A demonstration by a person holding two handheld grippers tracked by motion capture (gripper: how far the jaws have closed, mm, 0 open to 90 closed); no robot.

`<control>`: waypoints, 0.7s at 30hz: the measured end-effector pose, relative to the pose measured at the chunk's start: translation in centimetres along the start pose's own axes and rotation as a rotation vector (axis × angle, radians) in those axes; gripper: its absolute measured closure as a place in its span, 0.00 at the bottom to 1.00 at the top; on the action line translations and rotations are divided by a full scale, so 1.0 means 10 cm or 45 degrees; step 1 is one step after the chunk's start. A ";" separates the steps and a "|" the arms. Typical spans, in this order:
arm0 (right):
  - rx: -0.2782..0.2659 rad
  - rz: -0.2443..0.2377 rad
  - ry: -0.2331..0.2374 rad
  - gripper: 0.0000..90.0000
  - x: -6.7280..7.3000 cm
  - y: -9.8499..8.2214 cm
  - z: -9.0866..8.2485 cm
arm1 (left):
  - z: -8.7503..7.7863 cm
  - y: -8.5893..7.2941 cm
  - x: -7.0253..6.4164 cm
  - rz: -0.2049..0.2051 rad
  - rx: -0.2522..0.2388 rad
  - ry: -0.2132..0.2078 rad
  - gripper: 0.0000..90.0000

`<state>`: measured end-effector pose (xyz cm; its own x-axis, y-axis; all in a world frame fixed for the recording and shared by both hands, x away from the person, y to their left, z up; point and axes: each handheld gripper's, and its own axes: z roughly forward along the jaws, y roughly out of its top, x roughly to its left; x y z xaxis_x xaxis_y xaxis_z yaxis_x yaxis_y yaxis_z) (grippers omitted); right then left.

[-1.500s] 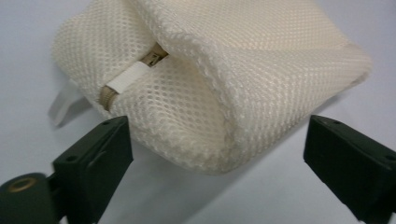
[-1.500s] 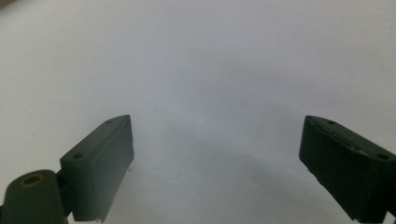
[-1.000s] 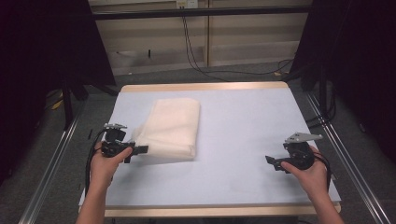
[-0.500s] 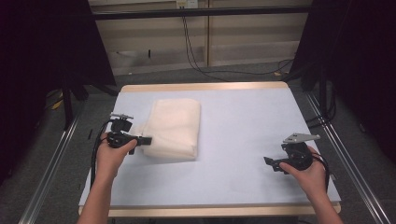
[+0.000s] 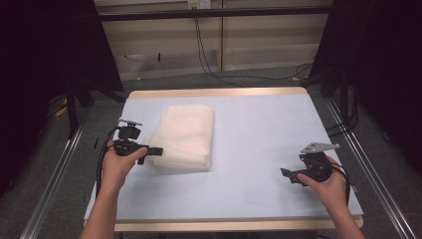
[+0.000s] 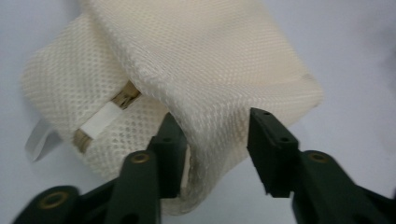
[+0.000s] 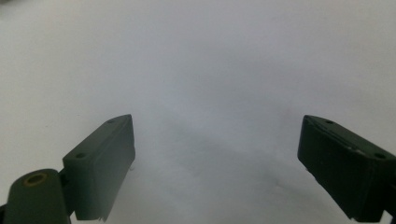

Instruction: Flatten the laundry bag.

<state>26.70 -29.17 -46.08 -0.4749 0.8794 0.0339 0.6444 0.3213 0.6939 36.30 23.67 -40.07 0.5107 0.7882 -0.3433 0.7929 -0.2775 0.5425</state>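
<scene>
A folded cream mesh cloth (image 5: 186, 137) lies on the left half of the pale table (image 5: 259, 129). My left gripper (image 5: 158, 150) is at the cloth's near left edge. In the left gripper view a raised fold of the cloth (image 6: 210, 56) stands between the jaws of the left gripper (image 6: 215, 126). The jaws have just been opening; the left one touches the mesh and the right one stands just clear of it. A white tag (image 6: 100, 120) shows under the fold. My right gripper (image 5: 284, 173) rests open near the table's front right, with bare table between the jaws of the right gripper (image 7: 215, 140).
Metal rails run along both sides of the table, with a wooden edge at its front (image 5: 239, 225). Cables hang against the back wall (image 5: 204, 55). Dark curtains stand at left and right.
My left hand has shifted a little away from the table's front edge and upward, staying at the cloth's left edge. The right hand has kept still.
</scene>
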 end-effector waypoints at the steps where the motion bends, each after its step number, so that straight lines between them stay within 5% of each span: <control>1: 0.004 0.012 0.001 0.12 0.01 0.00 -0.01 | 0.00 -0.02 0.02 -0.024 -0.005 -0.020 0.56; 3: 0.000 0.004 -0.002 0.12 0.00 0.00 0.00 | 0.02 -0.06 0.04 -0.091 -0.028 -0.007 0.45; 10: 0.004 0.002 -0.009 0.12 0.00 -0.01 0.01 | 0.07 -0.15 0.08 -0.021 0.032 0.017 0.17; 18: 0.016 0.011 -0.009 0.12 0.00 -0.01 0.01 | 0.04 -0.25 0.20 -0.029 0.096 0.052 0.08; 21: 0.017 -0.005 -0.005 0.12 0.00 -0.01 0.02 | 0.10 -0.29 0.24 -0.091 0.064 0.019 0.08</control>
<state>26.77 -29.09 -46.33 -0.4750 0.8796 0.0282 0.6503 0.3293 0.6846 35.54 25.82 -43.25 0.4473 0.8152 -0.3679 0.8430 -0.2468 0.4779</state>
